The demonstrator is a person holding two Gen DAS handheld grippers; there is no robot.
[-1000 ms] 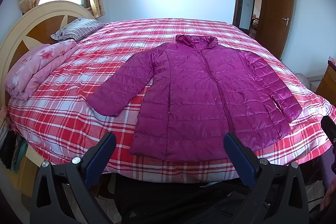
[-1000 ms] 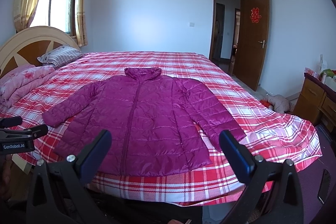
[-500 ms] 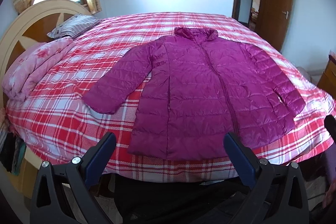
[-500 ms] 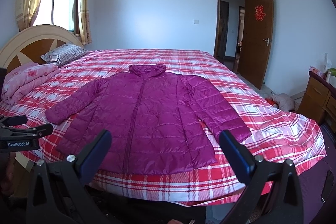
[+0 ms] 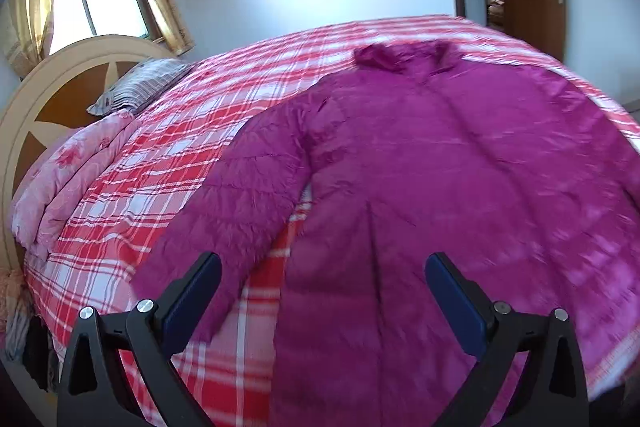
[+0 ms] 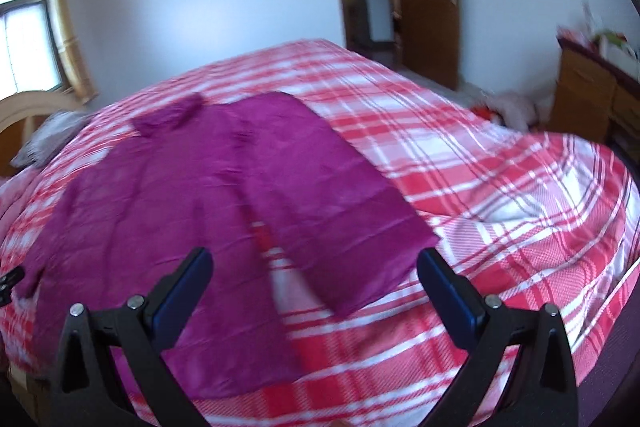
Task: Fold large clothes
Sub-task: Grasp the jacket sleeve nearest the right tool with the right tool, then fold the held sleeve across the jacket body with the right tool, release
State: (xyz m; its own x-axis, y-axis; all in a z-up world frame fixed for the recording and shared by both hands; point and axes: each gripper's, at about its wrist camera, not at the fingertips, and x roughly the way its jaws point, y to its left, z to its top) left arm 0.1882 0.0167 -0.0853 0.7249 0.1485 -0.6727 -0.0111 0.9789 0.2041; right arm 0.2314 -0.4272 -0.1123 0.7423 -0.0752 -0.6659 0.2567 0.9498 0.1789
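Magenta jacket (image 5: 440, 167) blurred, hem cut off; both grippers' fingers (image 5: 192, 291) apart, empty

Magenta quilted jacket (image 5: 460, 187) lies flat and face up on the bed, front closed, collar at the far end, hem toward the near edge. Both sleeves angle out and down from the shoulders, cuffs resting on the cover. Unfolded; the right wrist view blurs it.
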